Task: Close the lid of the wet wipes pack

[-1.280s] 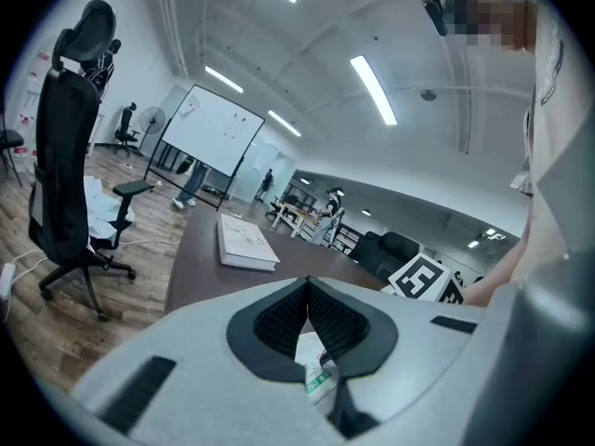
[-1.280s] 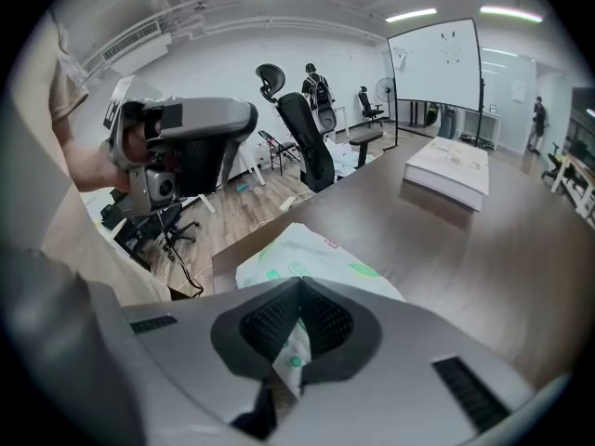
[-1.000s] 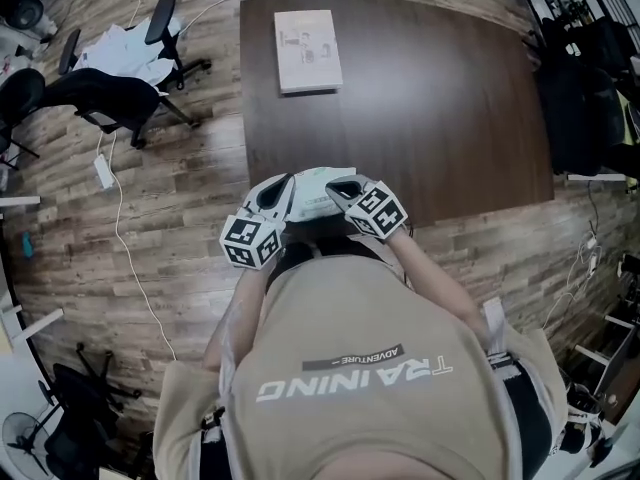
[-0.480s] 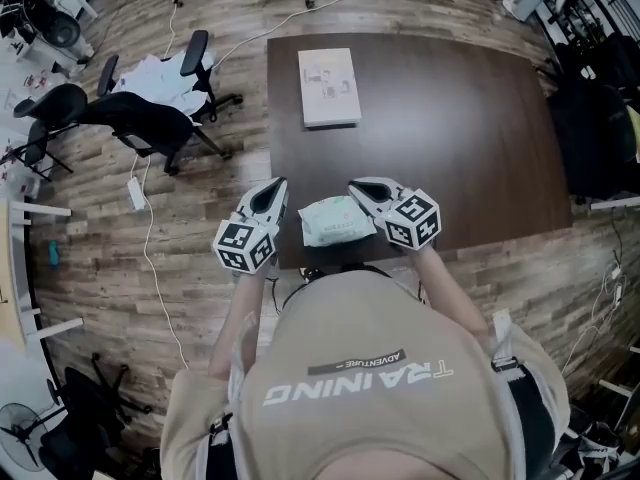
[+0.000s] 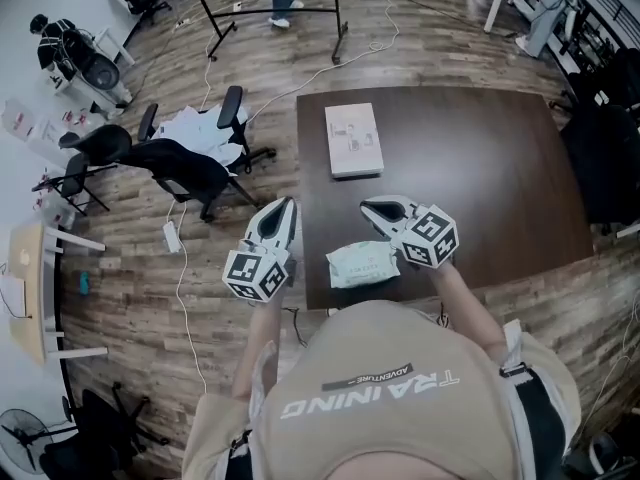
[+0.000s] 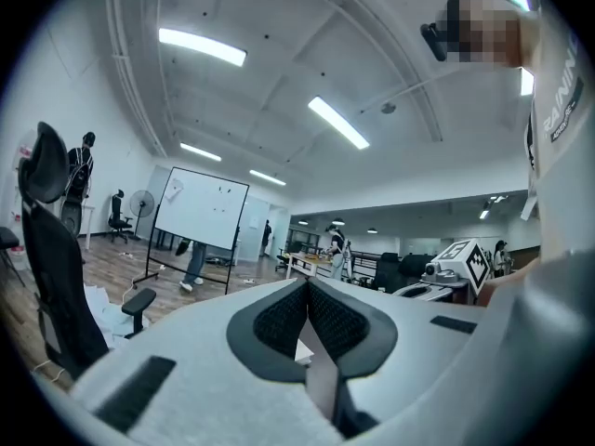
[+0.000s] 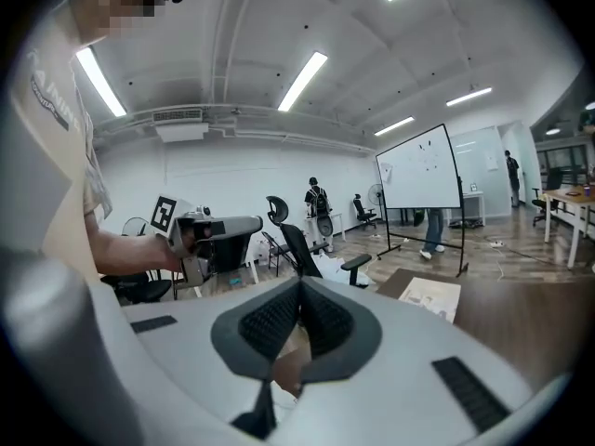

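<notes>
Fingers point(image 6: 279, 319) of the left gripper point(image 5: 284, 208) are pressed together at the tips, pinching nothing; those of the right gripper point(image 5: 373, 206) are likewise closed and empty. Between the two grippers, the wet wipes pack point(image 5: 363, 264) lies flat at the near edge of the dark table point(image 5: 480, 168), touched by neither. A white booklet point(image 5: 354, 139) lies farther back.

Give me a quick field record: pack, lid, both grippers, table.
table: dark wood, white booklet on far side
wet wipes pack: flat at the table's near edge, between the grippers, touched by neither
lid: too small to tell whether it is shut
left gripper: jaws together, nothing between them, left of the pack
right gripper: jaws together, nothing between them, right of the pack
</notes>
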Tool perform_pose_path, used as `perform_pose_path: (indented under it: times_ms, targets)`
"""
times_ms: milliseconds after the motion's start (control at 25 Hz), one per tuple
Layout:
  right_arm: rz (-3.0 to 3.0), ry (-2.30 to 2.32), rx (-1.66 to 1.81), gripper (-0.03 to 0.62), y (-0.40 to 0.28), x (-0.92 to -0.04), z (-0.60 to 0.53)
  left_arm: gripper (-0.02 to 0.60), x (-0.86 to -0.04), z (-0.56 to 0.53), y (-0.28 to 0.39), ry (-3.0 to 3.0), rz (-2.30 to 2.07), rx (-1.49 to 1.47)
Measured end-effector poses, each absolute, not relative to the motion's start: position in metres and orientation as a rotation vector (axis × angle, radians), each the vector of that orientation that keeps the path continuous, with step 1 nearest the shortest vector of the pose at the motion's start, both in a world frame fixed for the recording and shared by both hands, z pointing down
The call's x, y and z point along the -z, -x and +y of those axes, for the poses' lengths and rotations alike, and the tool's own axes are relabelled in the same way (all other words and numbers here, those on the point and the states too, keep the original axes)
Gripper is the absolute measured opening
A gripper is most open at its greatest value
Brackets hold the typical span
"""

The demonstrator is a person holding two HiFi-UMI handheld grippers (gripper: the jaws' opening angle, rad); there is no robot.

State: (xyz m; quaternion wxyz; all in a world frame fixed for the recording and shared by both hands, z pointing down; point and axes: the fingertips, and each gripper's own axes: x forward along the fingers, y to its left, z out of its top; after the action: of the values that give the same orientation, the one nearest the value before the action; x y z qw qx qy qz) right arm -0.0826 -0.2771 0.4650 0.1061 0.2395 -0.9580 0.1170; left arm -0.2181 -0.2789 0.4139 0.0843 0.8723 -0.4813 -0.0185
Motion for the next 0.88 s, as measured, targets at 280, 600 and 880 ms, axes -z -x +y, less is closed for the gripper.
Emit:
perform_pose_path:
  times_ms: [280, 600, 880]
  targets:
    - [-2.917, -0.713, -0.189, 0.014, 0.095, -0.420, -0.285, 0.009, -0.375, -0.286, 0.218, -2.684, -1.473, 0.079]
    - [-2.985, -0.673, 0.019, 0.014, 0.111, -0.358, -0.280, 0.009, -0.333, -0.288, 0.222, -2.757, -1.509, 0.150]
    - [-2.965, -0.721, 0.108, 0.014, 0.116, -0.344, -0.286, 0.009, -0.323, -0.288, 0.215, -2.812, -1.526, 0.101]
